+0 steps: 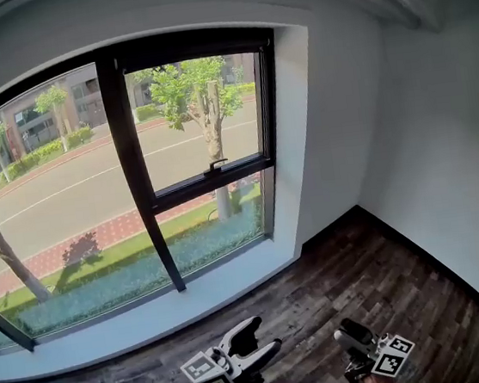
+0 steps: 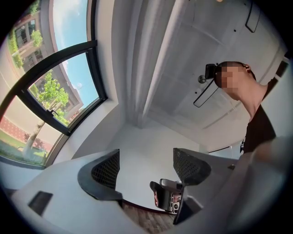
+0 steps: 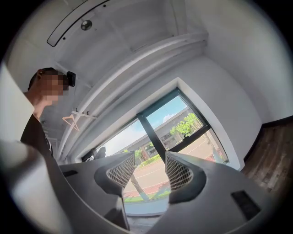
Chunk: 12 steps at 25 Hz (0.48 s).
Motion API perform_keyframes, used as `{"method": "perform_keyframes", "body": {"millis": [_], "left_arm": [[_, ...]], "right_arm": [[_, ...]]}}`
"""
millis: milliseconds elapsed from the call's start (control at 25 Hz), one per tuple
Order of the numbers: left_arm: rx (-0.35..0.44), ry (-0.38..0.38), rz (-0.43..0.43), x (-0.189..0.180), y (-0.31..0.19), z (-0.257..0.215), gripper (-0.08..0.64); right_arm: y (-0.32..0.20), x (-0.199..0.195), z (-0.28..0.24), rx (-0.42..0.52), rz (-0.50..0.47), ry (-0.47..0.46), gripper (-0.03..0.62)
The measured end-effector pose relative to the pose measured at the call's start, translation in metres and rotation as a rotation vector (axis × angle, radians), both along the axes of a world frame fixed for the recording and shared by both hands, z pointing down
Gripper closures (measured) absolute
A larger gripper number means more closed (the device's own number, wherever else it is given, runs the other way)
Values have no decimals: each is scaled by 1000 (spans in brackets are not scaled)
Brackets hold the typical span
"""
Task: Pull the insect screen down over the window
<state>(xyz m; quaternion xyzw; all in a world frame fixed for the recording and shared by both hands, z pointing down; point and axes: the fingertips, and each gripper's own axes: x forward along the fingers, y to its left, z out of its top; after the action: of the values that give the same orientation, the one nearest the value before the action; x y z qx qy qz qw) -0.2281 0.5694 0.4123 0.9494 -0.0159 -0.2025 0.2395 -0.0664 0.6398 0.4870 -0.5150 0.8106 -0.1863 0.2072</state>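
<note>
1. Your left claw (image 2: pixel 146 161) stands open. Its mesh-faced pads (image 2: pixel 106 170) are apart with nothing between them, and only a white wall (image 2: pixel 146 137) shows beyond.
2. Your right claw (image 3: pixel 151 168) is open and empty too, and its gap frames the window (image 3: pixel 183 132).
3. In the head view both claws sit low at the bottom edge, side by side but apart, over the wooden floor (image 1: pixel 362 275).
4. The window is ahead of you above a pale sill (image 1: pixel 193 303), well apart from both claws.
5. Its dark frame splits it into panes, and a small latch (image 1: pixel 215 167) sits on the cross rail of the right-hand section.
6. The street (image 1: pixel 75 193) and a tree (image 1: pixel 202 95) show sharp through the glass. You can't make out the insect screen itself in any view.
</note>
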Motion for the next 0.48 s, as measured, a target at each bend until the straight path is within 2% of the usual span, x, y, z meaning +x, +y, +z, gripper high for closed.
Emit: {"method": "perform_keyframes", "body": {"millis": [160, 240, 360, 480], "left_arm": [[-14, -59, -8, 13, -45, 14, 179], [-21, -67, -30, 9, -71, 22, 261], [-51, -84, -129, 5, -118, 35, 270], [-30, -114, -234, 11, -169, 38, 271]], "right_arm": [[-53, 7, 15, -33, -35, -20, 402], [-83, 8, 25, -46, -63, -32, 402], [-134, 18, 36, -56, -123, -42, 402], [-194, 34, 38, -33, -186, -38, 402]]}}
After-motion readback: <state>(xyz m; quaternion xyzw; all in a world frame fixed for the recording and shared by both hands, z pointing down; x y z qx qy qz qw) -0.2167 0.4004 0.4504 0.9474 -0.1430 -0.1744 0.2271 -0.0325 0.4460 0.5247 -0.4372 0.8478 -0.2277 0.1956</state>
